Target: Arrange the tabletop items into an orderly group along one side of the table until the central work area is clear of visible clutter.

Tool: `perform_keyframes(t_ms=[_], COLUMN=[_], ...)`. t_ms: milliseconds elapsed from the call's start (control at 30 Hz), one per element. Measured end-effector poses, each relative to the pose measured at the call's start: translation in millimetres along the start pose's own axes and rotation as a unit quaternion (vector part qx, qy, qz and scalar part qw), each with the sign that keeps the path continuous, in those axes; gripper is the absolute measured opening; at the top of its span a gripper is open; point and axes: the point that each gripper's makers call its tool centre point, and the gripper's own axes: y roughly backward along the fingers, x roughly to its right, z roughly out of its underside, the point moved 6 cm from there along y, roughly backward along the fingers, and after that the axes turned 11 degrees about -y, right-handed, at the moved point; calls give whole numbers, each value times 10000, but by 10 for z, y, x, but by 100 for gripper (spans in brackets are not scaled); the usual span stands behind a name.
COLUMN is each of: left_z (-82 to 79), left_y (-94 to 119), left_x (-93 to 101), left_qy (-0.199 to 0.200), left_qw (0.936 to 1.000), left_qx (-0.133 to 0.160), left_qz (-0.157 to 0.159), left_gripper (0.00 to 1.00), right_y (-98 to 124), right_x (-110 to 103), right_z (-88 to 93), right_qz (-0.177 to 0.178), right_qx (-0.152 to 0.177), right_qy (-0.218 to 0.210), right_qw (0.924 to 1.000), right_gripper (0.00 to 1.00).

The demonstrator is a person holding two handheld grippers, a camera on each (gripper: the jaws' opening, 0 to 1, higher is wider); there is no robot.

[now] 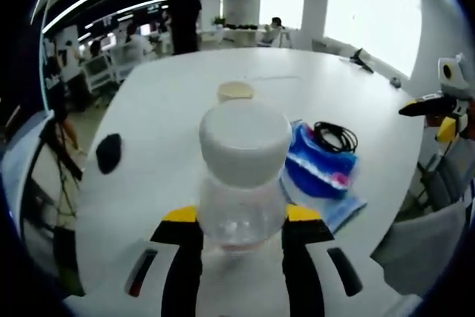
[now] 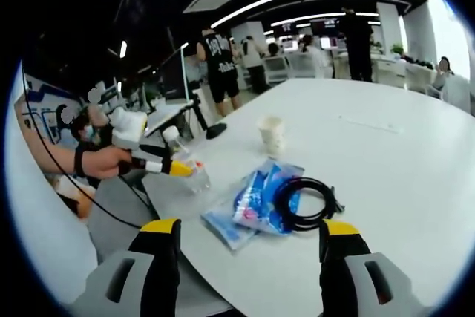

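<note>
The clear bottle (image 1: 243, 176) with its white cap stands upright between the jaws of your left gripper (image 1: 241, 231), close to the near edge of the surface (image 1: 163, 109); the jaws are closed on its body. In the right gripper view you see the same bottle (image 2: 180, 155) held at the left edge of the surface, with a hand (image 2: 104, 161) behind it.

Your right gripper (image 2: 249, 239) is wide and holds nothing. The blue packet (image 2: 256, 202) lies just in front of it, between the line of the jaws, with the coiled black cable (image 2: 304, 202) resting on its right part. The long axis of the packet runs across from near left to far right. The right gripper is nearer to both.

The paper cup (image 2: 272, 135) stands further, behind the packet. A black oval object (image 1: 108, 152) lies apart, at the left.

I count one bottle, one packet, one cable, one cup, one black object.
</note>
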Motion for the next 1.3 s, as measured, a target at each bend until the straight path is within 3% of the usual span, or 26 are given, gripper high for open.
perform_keyframes(t_ms=[367,500,1033,1300], left_z=[-17,-10,30,25], left_y=[13,-17,-70,-72], left_x=[7,-16,-21,-6], left_qy=[5,-14,516,660], left_qw=[9999,9999,9980,9969], left_qx=[30,57,345,434], left_qz=[116,122,86,53], left_gripper=[42,51,51,43], right_y=[27,44,81,101], right_x=[-2,-14,0,-10], right_z=[81,82,102,99], right_qz=[11,20,105,139], right_qx=[-59,-45,-64,-54], right_qy=[-56,-78,-68,-91], right_qw=[10000,10000,9999,9998], right_gripper=[78,78,78,78])
